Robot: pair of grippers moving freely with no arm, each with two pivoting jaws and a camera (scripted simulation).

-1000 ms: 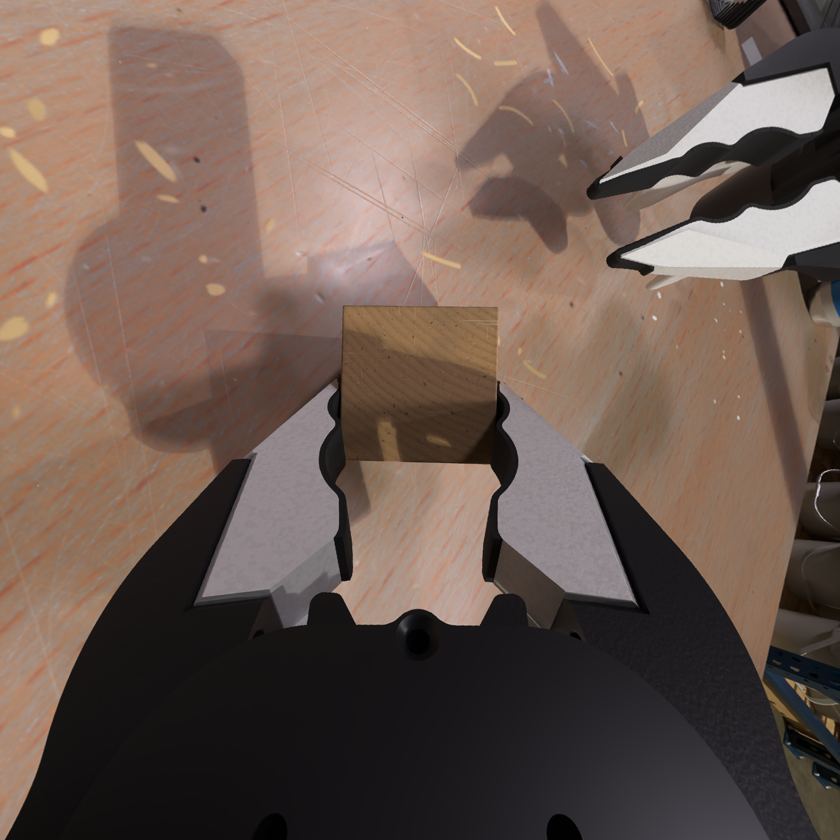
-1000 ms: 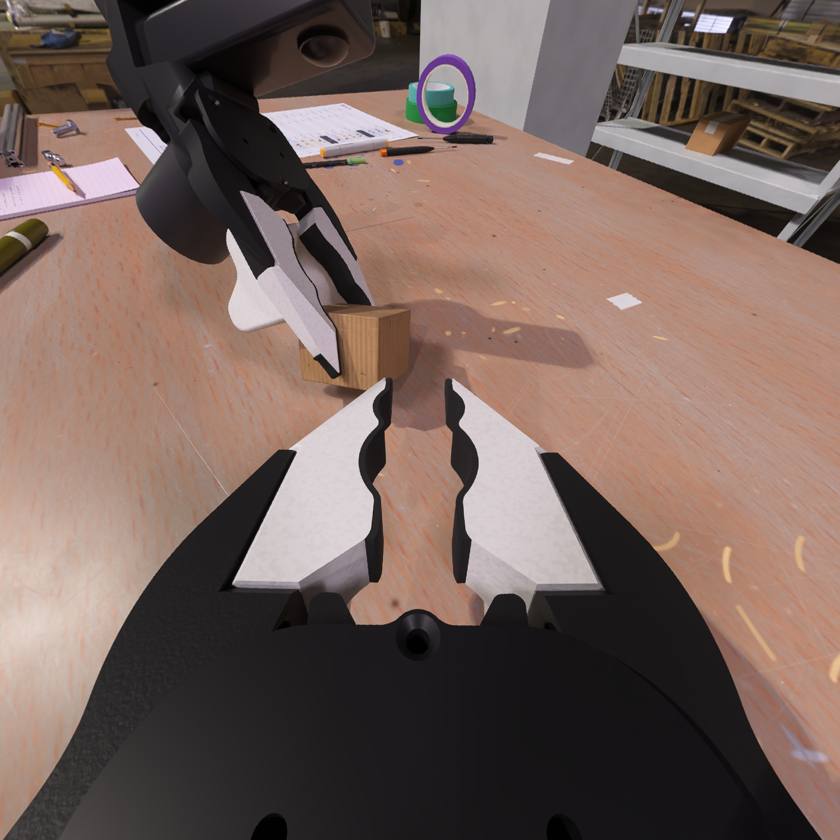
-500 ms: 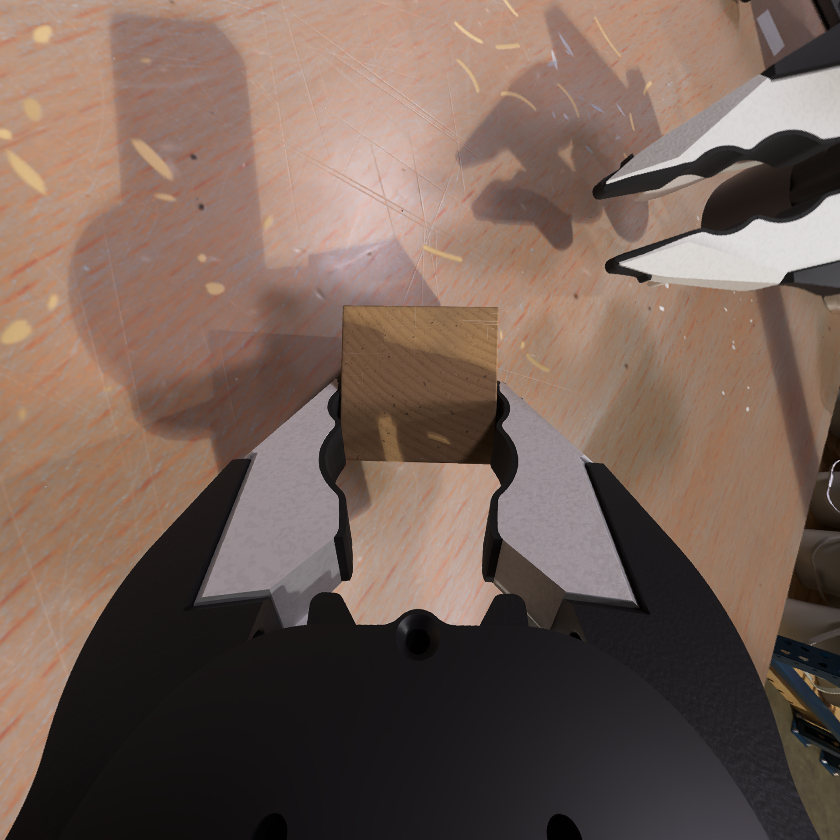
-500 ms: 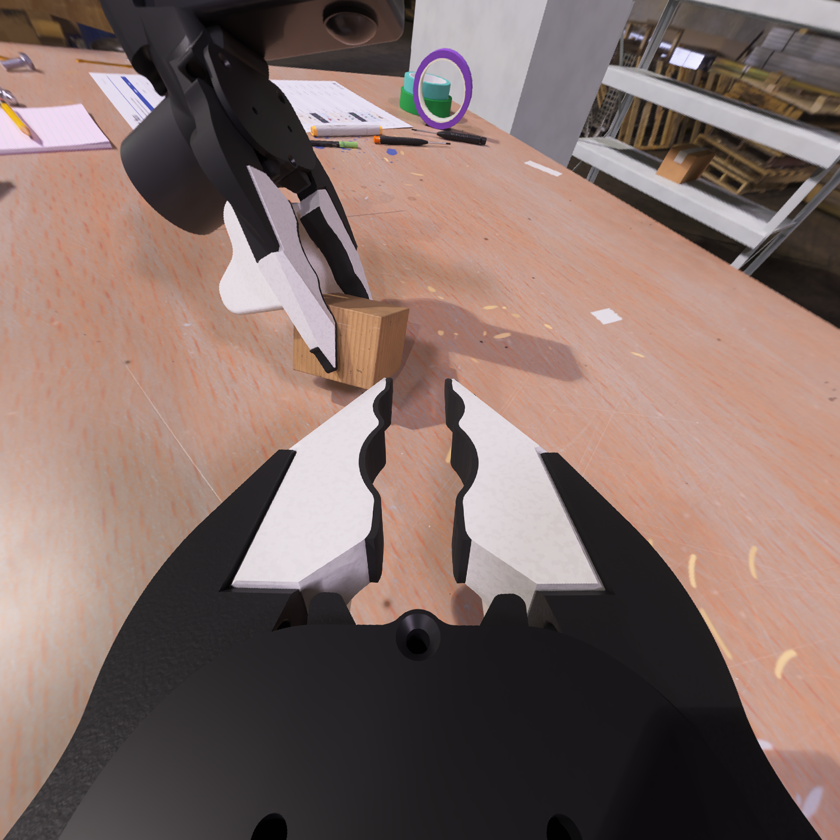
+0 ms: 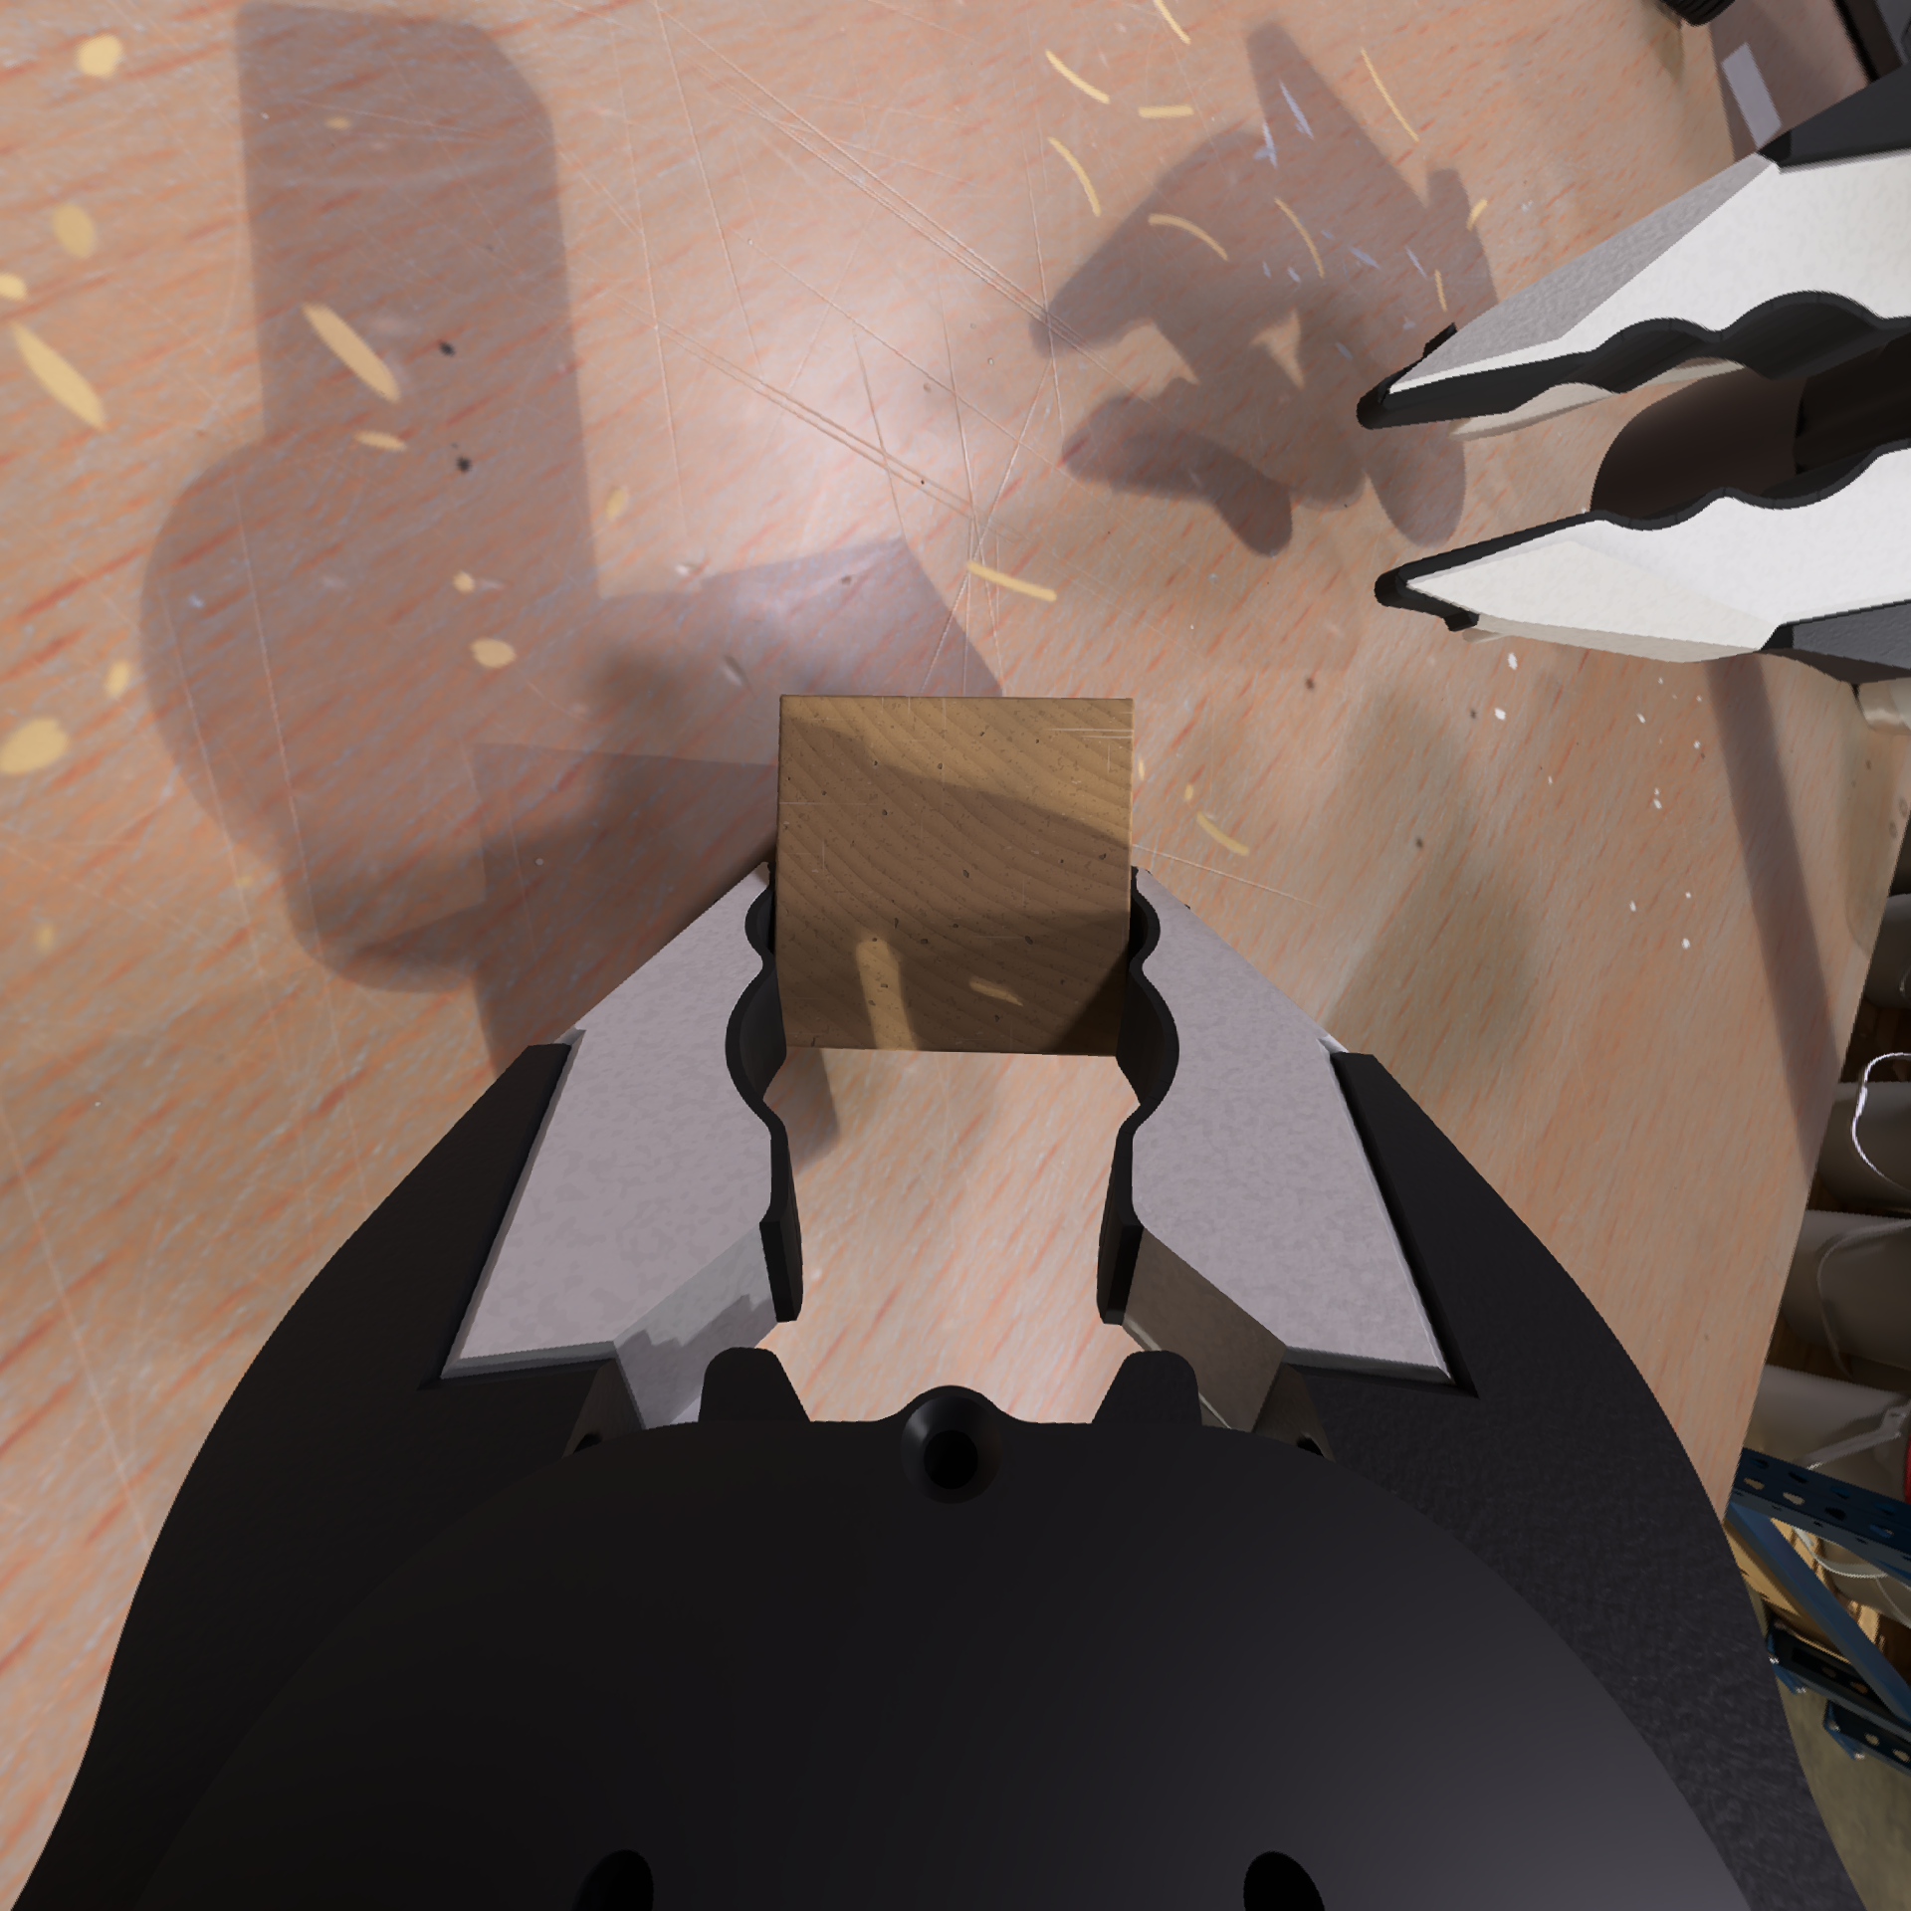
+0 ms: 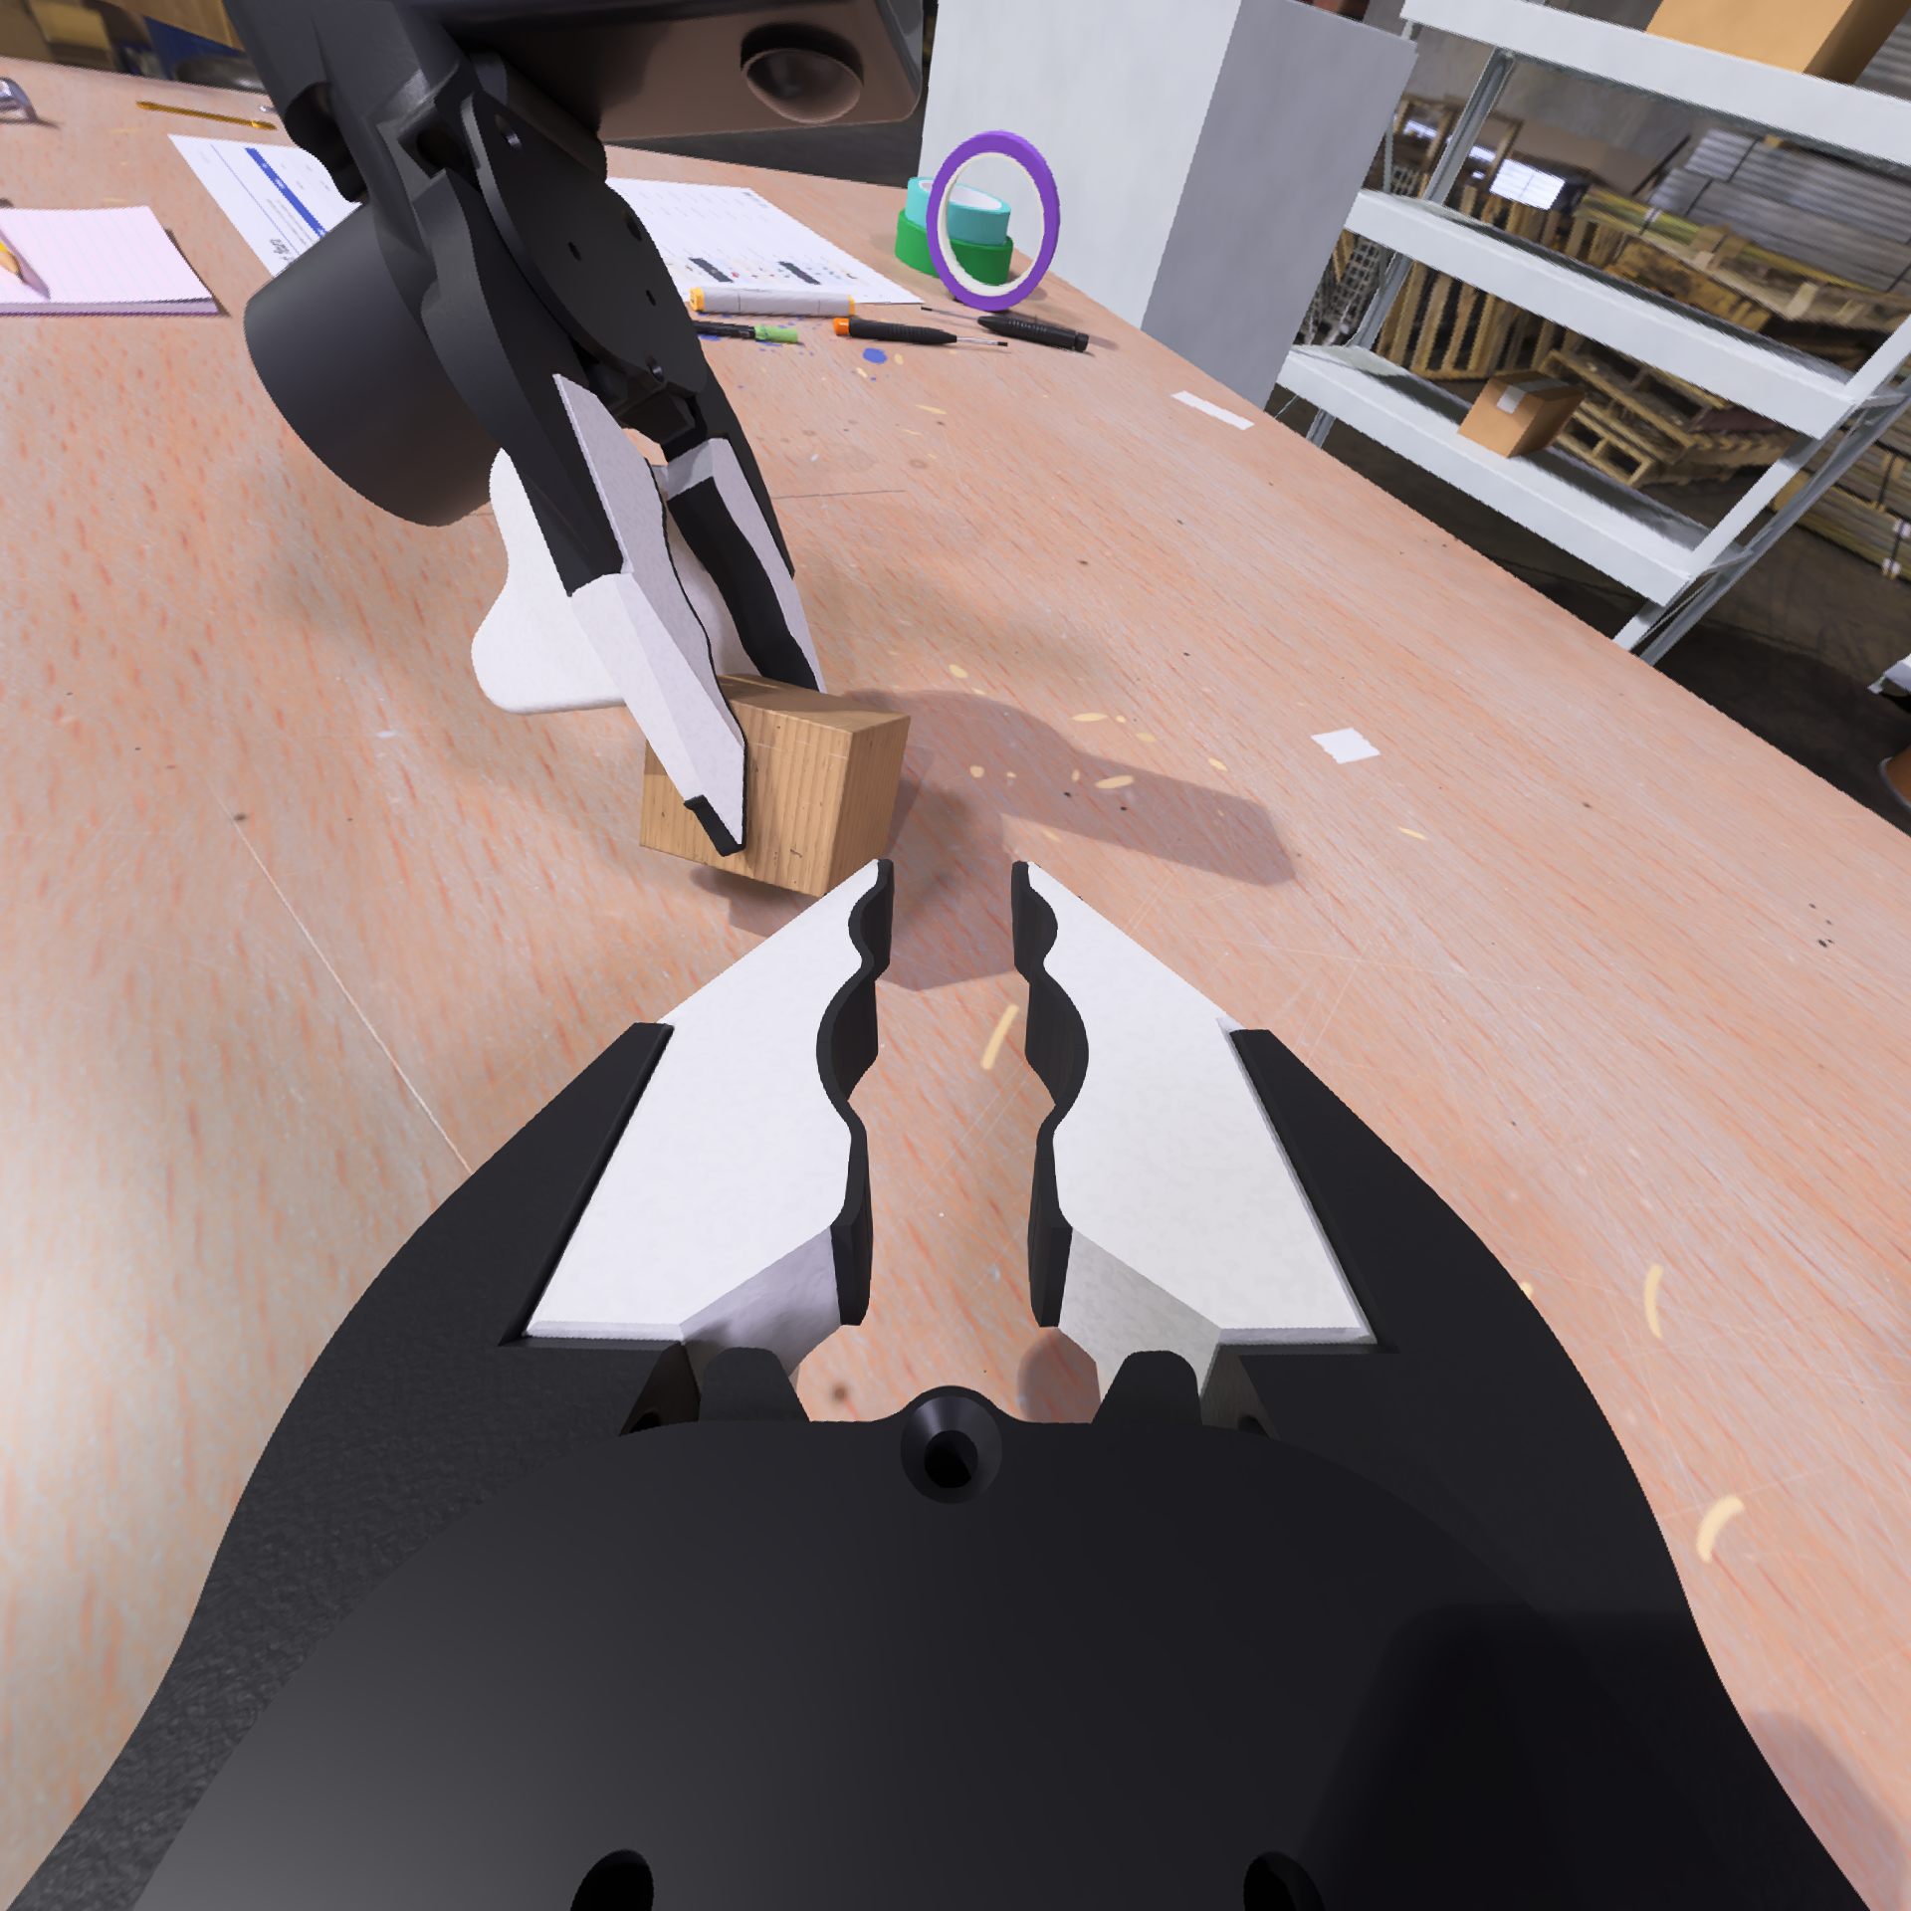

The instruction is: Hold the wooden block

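Note:
The wooden block (image 5: pixel 951 879) is a small tan cube. My left gripper (image 5: pixel 951 891) is shut on it, one finger on each side face. In the right wrist view the left gripper (image 6: pixel 765 750) reaches down from the upper left and holds the block (image 6: pixel 827 796) tilted, just above the wooden table (image 6: pixel 1344 1034). My right gripper (image 6: pixel 948 874) is empty, its jaws a narrow gap apart, with the fingertips just right of the block and not touching it. It shows in the left wrist view (image 5: pixel 1375 505) at the upper right.
At the far end of the table are tape rolls (image 6: pixel 993 219), a marker and screwdrivers (image 6: pixel 900 331), paper sheets and a pink notepad (image 6: pixel 93 264). A white pillar (image 6: pixel 1158 155) and metal shelving (image 6: pixel 1603 310) stand beyond. The table edge (image 5: pixel 1841 931) runs at the right.
The left gripper has raised the block slightly off the table and tilted it. The right gripper has drifted a little beside it, its jaws unchanged.

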